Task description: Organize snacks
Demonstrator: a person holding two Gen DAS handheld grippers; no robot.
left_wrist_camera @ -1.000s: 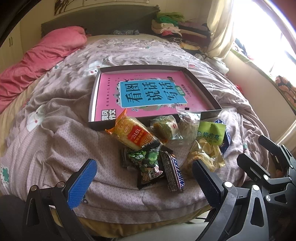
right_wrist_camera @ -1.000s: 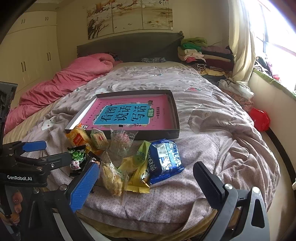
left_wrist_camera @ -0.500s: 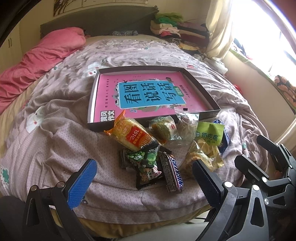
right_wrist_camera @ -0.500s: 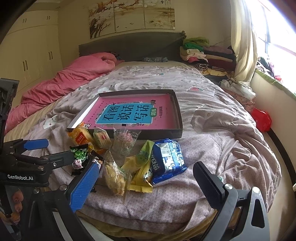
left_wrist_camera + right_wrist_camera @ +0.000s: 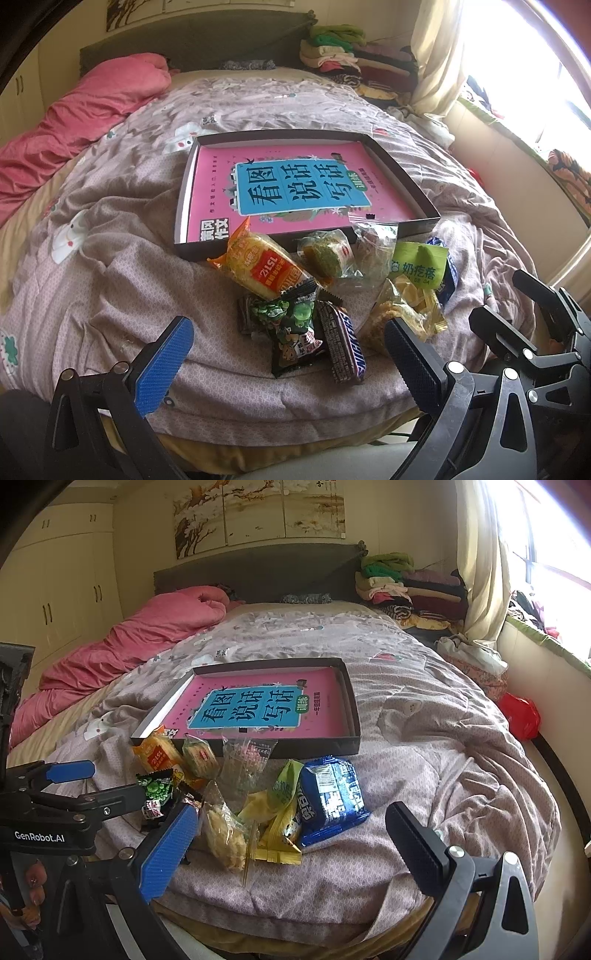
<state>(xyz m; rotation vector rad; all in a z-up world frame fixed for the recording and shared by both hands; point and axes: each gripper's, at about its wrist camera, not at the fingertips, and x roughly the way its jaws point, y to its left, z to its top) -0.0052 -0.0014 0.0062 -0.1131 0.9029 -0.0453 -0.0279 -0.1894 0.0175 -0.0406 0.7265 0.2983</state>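
Left wrist, Snickers bar pointing toward camera

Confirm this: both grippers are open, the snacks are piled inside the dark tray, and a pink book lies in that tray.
Wrong about the snacks: they lie on the quilt in front of the dark tray, as the left wrist view shows. Both grippers are open and the pink book lies in the tray.

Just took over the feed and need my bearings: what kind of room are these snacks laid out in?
Almost certainly a home bedroom. The snack pile and shallow box sit on a quilt-covered bed with a dark headboard, a pink duvet bunched to one side and folded clothes stacked by the window.
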